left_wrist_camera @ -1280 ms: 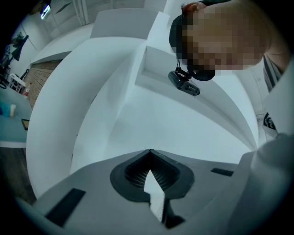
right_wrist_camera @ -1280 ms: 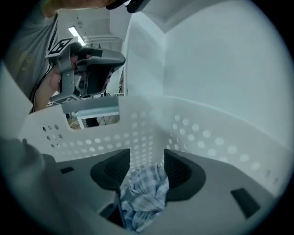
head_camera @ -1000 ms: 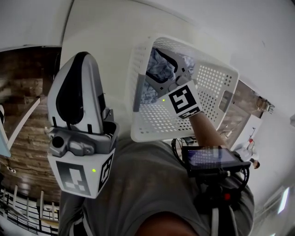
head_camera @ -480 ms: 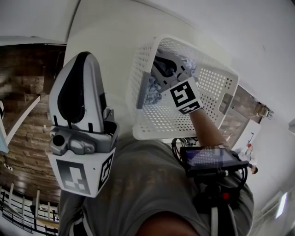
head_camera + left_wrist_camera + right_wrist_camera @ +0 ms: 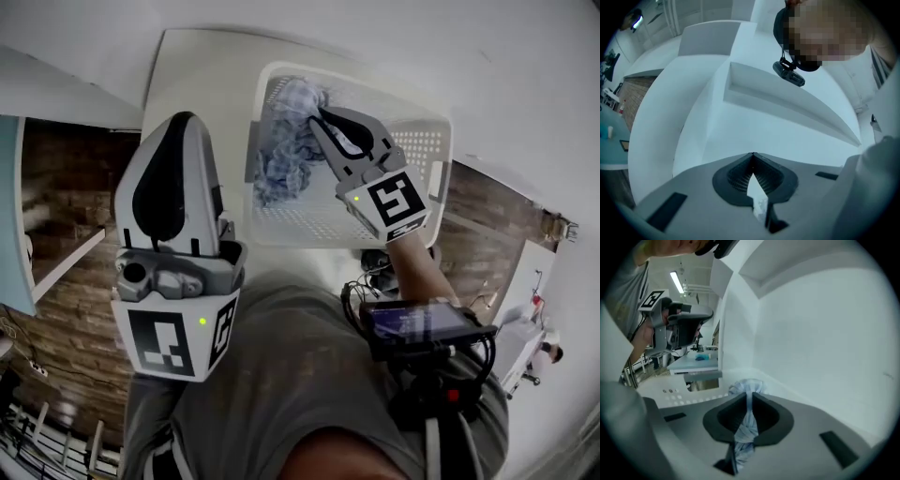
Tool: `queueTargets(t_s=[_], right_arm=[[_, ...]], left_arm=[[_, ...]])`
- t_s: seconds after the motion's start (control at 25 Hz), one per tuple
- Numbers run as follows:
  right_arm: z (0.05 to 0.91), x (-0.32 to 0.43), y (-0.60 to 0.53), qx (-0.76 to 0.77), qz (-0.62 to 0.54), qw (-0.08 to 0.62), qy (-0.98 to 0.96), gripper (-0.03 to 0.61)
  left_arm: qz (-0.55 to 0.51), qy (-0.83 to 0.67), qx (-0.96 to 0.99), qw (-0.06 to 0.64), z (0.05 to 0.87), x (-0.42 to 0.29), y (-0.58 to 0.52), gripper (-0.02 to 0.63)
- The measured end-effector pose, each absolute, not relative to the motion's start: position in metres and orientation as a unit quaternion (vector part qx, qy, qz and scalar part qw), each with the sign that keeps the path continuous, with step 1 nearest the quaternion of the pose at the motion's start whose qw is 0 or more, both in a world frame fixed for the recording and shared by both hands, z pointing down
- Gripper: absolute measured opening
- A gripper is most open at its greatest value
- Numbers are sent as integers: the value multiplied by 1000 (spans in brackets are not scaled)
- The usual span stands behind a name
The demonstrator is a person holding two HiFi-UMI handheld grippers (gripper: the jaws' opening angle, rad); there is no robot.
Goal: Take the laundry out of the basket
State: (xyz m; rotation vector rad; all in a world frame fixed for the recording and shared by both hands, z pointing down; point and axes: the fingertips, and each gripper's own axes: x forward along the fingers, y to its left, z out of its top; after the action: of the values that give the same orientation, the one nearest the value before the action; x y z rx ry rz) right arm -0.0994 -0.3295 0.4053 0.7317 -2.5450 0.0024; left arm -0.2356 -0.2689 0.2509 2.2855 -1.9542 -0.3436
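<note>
My right gripper (image 5: 319, 122) reaches into the basket (image 5: 314, 223), its jaws closing on a thin twist of the blue-white laundry (image 5: 281, 150). With only a fold pinched, I judge it could slip free as I lift, or the bundle could drag the basket along. The basket holds just that bunched laundry, at its far left corner. My left gripper (image 5: 183, 127) hangs outside the basket, closed on nothing

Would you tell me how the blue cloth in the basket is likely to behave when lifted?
Probably floppy: the blue cloth bunches into a thin strand where the right gripper, jaws closing, pinches it. Likely light; the crumpled rest in the basket may trail behind.
</note>
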Motion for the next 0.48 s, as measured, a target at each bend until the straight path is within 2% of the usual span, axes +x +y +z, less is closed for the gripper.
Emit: queueTargets(t_s=[0.2, 0.48], right_arm=[[329, -77, -315, 301, -25, 148, -942, 43], [245, -62, -285, 321, -68, 53, -943, 41]], left_arm=[[-103, -634, 767, 13, 220, -194, -241, 8], [-119, -614, 780, 4, 208, -162, -197, 8]])
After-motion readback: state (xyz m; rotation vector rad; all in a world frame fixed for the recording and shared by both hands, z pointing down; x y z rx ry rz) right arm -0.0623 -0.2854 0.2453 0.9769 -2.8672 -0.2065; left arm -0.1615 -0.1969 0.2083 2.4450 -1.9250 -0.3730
